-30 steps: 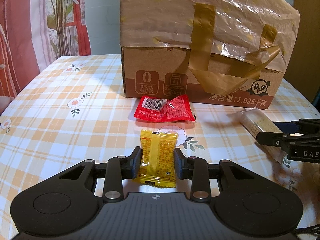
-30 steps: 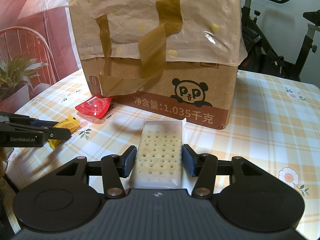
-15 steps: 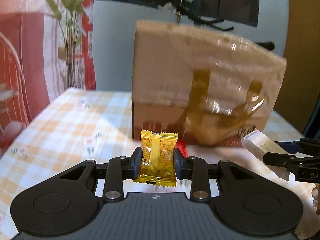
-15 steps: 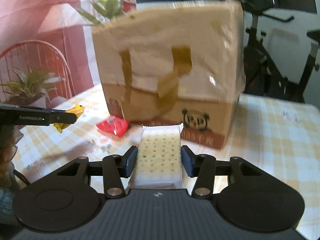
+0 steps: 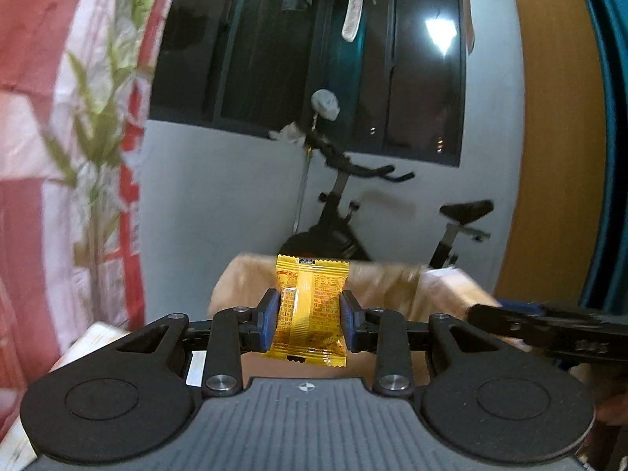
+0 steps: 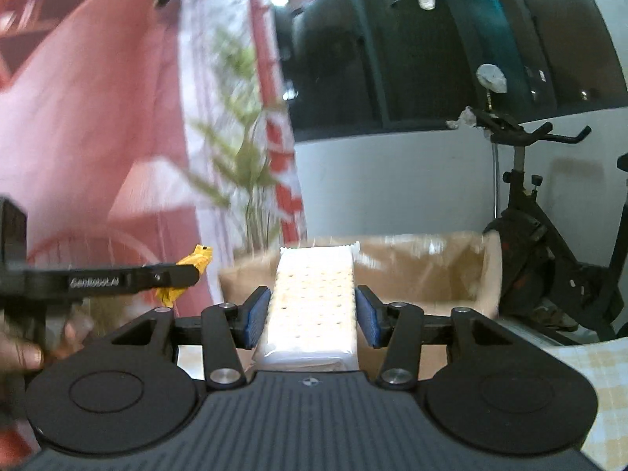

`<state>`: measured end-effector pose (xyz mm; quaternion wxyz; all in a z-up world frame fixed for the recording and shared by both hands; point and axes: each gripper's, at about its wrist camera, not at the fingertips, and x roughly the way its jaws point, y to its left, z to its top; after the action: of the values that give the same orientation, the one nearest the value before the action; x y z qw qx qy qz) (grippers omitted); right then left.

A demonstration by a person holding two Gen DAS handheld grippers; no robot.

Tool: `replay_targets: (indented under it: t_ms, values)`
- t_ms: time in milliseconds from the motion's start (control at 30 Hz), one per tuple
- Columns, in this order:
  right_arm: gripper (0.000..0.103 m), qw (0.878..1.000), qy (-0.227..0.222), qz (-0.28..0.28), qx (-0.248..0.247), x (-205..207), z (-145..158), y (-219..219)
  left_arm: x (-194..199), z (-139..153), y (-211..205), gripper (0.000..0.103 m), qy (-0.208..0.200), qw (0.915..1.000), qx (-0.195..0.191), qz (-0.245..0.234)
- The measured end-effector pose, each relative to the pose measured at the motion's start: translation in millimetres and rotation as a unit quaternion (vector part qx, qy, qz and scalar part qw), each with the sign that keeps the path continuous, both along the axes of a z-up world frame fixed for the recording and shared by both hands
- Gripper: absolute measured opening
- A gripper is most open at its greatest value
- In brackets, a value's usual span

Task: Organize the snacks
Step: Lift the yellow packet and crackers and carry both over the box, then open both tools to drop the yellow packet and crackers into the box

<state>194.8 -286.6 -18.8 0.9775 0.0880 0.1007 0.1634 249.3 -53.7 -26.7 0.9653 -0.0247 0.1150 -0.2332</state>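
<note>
My left gripper (image 5: 310, 320) is shut on a small yellow snack packet (image 5: 311, 294) and holds it up in the air, level with the top of the cardboard box (image 5: 392, 286). My right gripper (image 6: 312, 316) is shut on a clear-wrapped pack of white crackers (image 6: 314, 298), also raised to the box's (image 6: 424, 271) top edge. In the right wrist view the left gripper (image 6: 117, 280) with the yellow packet (image 6: 196, 261) shows at the left. In the left wrist view the right gripper's arm (image 5: 549, 329) shows at the right.
An exercise bike (image 6: 549, 243) stands behind the box by the white wall. A red and white curtain and a plant (image 6: 243, 180) are at the left. A bit of the checked tablecloth (image 6: 604, 384) shows at the lower right.
Both grippers have risen from the table with their snacks, from beside the box's front to the height of its top. The red packet has dropped out of view.
</note>
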Motion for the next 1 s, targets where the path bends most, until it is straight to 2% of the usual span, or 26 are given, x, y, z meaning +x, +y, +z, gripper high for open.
replay_targets:
  t_ms: [100,167,333,467,567,633,700,767,1000]
  values:
    - [0.050,1.000,0.013,-0.021,0.012,34.1,15.9,-10.2,33.3,9.6,-19.0,0.035,0.013,0.9999,-0.003,-0.006]
    - [0.050,0.999,0.028,-0.039,0.001,59.9,20.3,-15.4,59.0,8.9,-30.9,0.035,0.033,0.9994,-0.006,-0.004]
    - [0.050,0.990,0.111,-0.073,-0.034,114.3,9.2,-19.1,107.4,-3.5,-57.9,0.035,0.059,0.9974,0.040,0.010]
    - [0.050,0.983,0.141,-0.093,-0.073,126.5,-2.7,-15.8,123.3,-14.9,-66.5,0.035,0.064,0.9960,0.063,0.006]
    - [0.051,0.979,0.151,-0.093,-0.099,123.2,-8.6,-10.5,123.0,-23.0,-62.6,0.039,0.078,0.9948,0.065,-0.002]
    - [0.051,0.979,0.148,-0.095,-0.105,120.8,-10.7,-9.7,116.2,-26.1,-53.6,0.063,0.076,0.9949,0.066,-0.005]
    - [0.052,0.980,0.142,-0.095,-0.103,116.6,-8.7,-7.9,109.0,-26.6,-48.3,0.073,0.066,0.9953,0.071,-0.003]
    - [0.056,0.981,0.134,-0.091,-0.104,111.7,-7.5,-7.5,100.0,-22.5,-39.4,0.073,0.063,0.9955,0.071,-0.005]
    - [0.056,0.986,0.093,-0.082,-0.108,86.0,1.4,0.8,70.2,-5.3,-13.2,0.073,0.062,0.9946,0.084,-0.003]
